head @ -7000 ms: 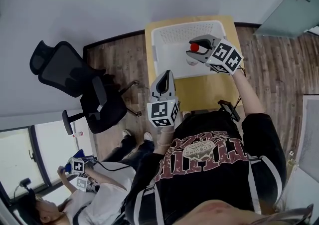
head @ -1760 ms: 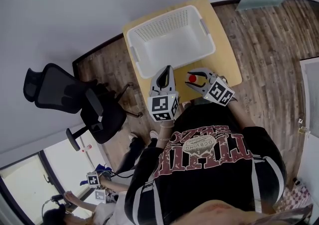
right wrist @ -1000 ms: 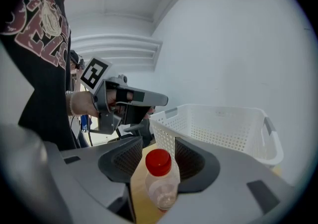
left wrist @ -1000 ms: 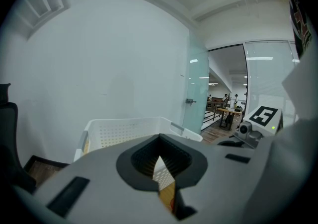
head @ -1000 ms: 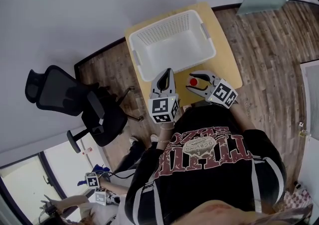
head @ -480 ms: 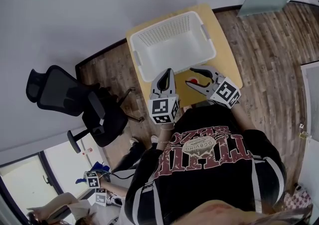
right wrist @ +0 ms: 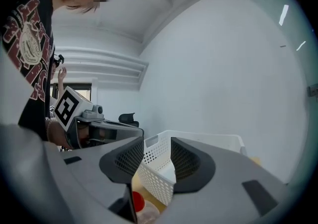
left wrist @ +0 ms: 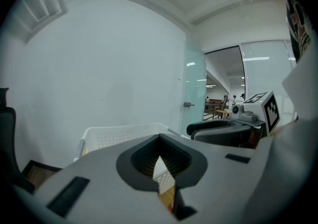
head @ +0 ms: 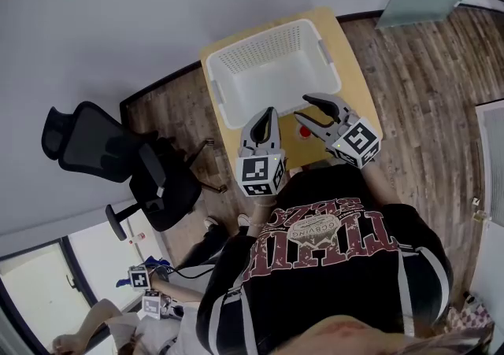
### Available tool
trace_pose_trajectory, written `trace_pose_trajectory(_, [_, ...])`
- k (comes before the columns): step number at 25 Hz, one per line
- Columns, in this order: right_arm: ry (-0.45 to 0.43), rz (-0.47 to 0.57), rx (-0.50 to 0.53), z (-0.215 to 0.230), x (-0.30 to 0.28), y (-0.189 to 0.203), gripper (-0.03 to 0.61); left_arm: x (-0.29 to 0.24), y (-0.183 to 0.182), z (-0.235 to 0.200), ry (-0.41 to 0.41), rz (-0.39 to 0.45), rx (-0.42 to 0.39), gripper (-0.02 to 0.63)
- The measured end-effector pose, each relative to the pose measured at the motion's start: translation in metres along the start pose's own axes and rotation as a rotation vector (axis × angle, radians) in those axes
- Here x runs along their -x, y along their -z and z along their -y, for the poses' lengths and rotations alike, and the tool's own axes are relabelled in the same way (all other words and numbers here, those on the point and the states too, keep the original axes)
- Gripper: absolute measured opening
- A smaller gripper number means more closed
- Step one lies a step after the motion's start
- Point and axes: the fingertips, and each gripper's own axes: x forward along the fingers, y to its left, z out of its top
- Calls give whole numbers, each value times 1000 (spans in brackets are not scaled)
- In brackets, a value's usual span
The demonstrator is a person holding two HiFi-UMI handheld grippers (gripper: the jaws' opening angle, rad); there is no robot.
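One wooden table (head: 361,90) bore a white basket (head: 214,92) at its far end. Nearer the person hung the left gripper (head: 268,112), jaws pressed together on nothing, and the right gripper (head: 302,107) — jaws spread, empty — just above a small red-capped bottle (head: 305,131) standing beside the basket.

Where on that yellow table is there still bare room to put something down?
Bare wood runs right of the white basket, along the table edge. The front strip is crowded: red-capped bottle under the right gripper, left gripper beside.
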Motion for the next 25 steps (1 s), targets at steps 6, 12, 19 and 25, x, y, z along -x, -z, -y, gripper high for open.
trace_pose_trajectory(6, [37,11,7,7,-2,-6,116,-1,-6,5,10,16,-2,31])
trace_pose_trajectory(12, [88,27,19,15,-2,-13,54,-3,-12,8,21,29,-7,31])
trace_pose_trajectory(19, [138,26,29,21,-2,-16,32,-8,-18,16,48,44,-7,31])
trace_pose_trajectory(25, [167,20,23,26,-5,-18,21,-13,-23,23,70,58,-18,31])
